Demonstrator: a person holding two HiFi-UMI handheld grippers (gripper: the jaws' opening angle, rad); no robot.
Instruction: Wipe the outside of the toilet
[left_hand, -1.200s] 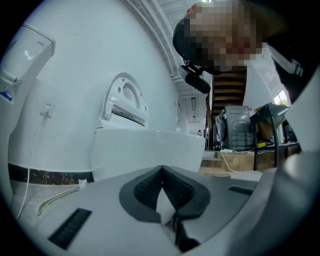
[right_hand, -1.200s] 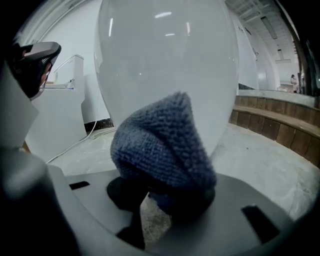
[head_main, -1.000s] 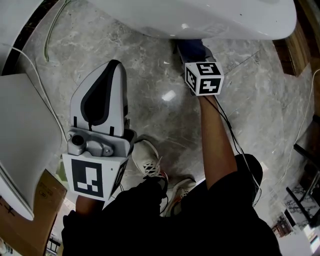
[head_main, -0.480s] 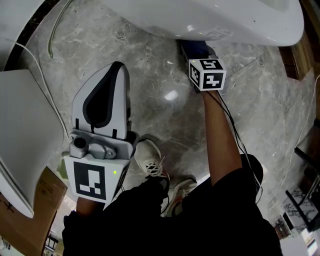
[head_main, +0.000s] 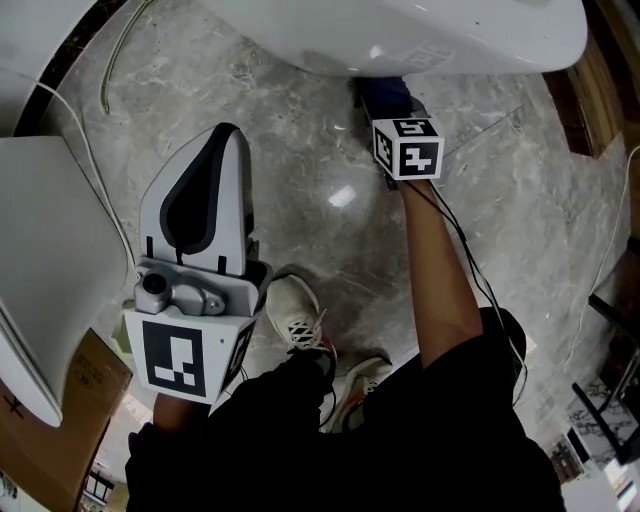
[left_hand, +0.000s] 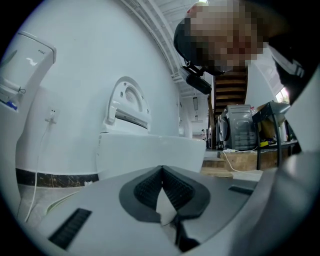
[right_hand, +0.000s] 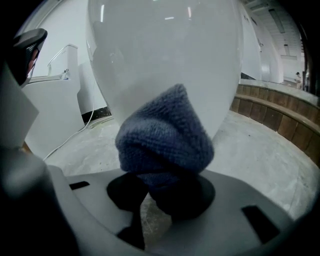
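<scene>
The toilet (head_main: 400, 30) fills the 12 o'clock edge of the head view, its white bowl curving down toward the grey marble floor (head_main: 330, 230). The right hand-held gripper (head_main: 392, 112) reaches out to 1 o'clock, under the bowl's edge, with its marker cube facing up. From above, only a small patch of the blue cloth (head_main: 383, 97) shows between the cube and the porcelain.

The right gripper view shows what the head view hides. Here the right hand-held gripper (right_hand: 160, 192) is clamped on the cloth (right_hand: 165, 135), which bunches into a blunt cone. The tip of the cone touches the toilet's (right_hand: 165, 55) smooth outer wall. Wooden steps (right_hand: 272, 107) run along at 3 o'clock.

The left hand-held gripper (head_main: 222, 140) is held back at 9 o'clock in the head view, well apart from the toilet and pointing toward 12 o'clock. Its own view shows the ridged pads (left_hand: 172, 187) pressed together at the tip with nothing between them. Beyond them, that view shows a second toilet (left_hand: 150, 155) with its seat raised. A washing machine (left_hand: 237, 127) stands at 3 o'clock, and neither appears from above.

Only the head view shows the person's shoes (head_main: 300, 320) near 6 o'clock, a thin cable (head_main: 70, 140) on the floor at 10 o'clock and a cardboard box (head_main: 85, 400) at 8 o'clock.
</scene>
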